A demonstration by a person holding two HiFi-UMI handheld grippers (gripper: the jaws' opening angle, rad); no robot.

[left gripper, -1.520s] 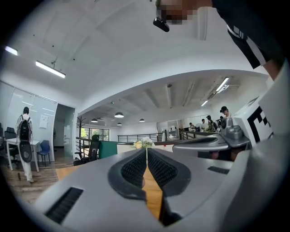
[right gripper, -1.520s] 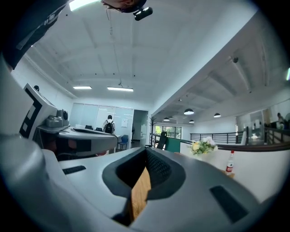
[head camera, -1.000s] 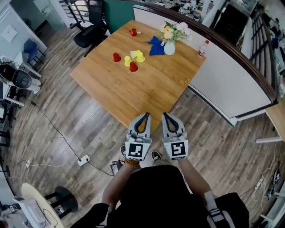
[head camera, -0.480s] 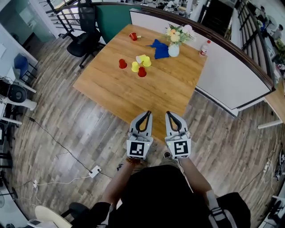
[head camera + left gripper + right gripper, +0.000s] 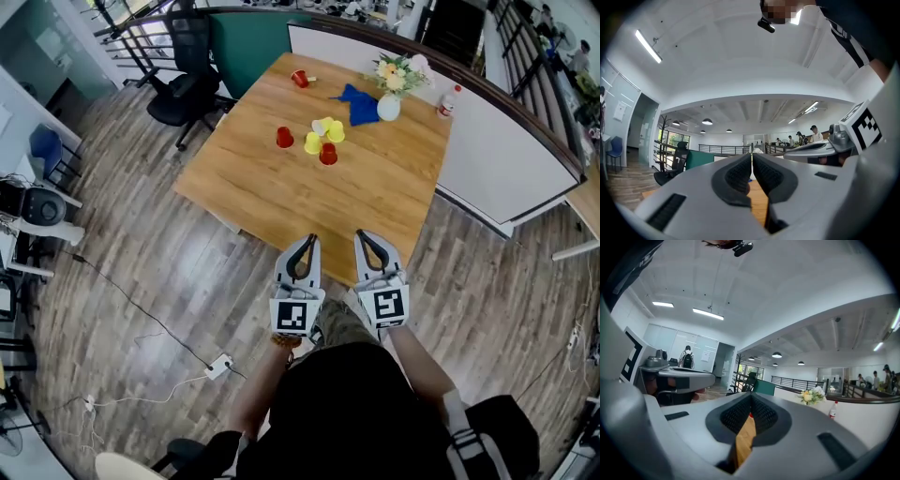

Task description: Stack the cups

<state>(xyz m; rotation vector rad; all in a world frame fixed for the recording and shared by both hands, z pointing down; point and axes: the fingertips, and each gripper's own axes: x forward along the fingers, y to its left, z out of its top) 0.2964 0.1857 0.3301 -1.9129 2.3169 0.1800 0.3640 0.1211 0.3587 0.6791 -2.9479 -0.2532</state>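
Desk has drawn nearer than 1 second ago; left tool and right tool both pressed together, empty; cups lie scattered, unstacked, far off.

Cups cluster on the table; the vase stands behind them, rightward.

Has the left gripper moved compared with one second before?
Yes. The left gripper has come forward, farther over the near corner of the table, toward the cups.
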